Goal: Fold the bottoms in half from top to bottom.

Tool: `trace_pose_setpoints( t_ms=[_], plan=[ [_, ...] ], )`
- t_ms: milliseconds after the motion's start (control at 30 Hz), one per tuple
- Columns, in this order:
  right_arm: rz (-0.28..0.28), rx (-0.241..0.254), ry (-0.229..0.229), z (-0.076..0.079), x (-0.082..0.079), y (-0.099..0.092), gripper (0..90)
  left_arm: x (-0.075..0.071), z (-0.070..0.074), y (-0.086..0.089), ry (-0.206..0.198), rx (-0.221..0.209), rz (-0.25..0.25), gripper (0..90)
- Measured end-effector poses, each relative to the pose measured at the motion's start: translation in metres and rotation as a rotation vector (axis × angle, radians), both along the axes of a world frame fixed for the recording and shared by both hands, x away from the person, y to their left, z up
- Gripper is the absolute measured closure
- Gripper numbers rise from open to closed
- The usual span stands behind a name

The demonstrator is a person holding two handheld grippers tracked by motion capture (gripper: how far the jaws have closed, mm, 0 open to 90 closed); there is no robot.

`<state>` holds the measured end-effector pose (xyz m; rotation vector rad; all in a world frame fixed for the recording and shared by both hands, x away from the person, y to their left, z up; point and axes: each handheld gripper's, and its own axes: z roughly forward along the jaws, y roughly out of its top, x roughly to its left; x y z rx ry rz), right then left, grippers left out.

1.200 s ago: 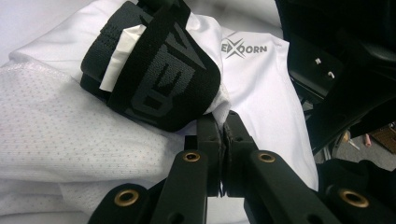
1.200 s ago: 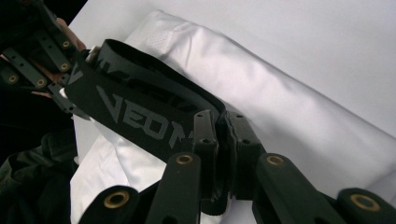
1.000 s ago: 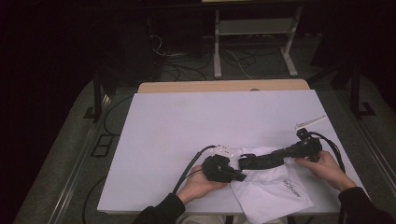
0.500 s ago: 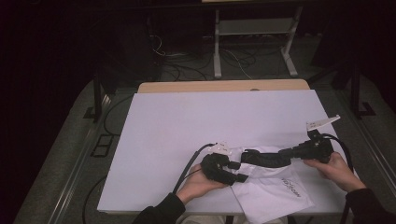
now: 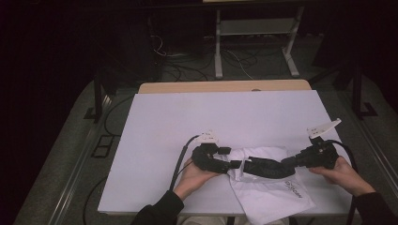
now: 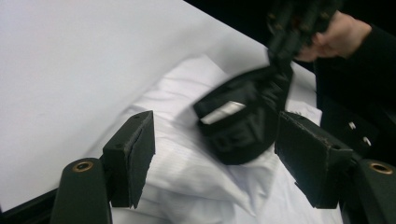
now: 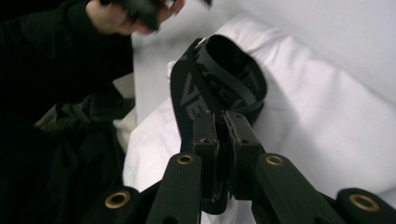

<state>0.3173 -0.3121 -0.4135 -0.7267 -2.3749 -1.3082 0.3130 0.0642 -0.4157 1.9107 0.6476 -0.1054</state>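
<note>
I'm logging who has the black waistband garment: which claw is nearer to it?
Right. The right claw is shut on the black garment with the lettered waistband; the left claw has just been opening and stands open, its pads clear of the garment's other end.

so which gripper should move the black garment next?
Right, probably. The right gripper is shut on the black garment, which lies over the white shirt. The left gripper has just been opening; nothing is pressed between its pads.
</note>
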Motion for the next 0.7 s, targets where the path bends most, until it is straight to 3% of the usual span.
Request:
trace_pose_setpoints(
  t_ms=[367, 700],
  plan=[
    [0.11, -0.06, 0.025, 0.001, -0.011, 0.007, 82.3, 0.008, 0.0, 0.011, 0.006, -0.026, 0.057, 28.3],
    [0.124, -0.128, 0.035, 0.0, -0.018, 0.011, 76.5, 0.009, -0.001, 0.012, 0.0, -0.024, 0.071, 26.9]
  ],
)
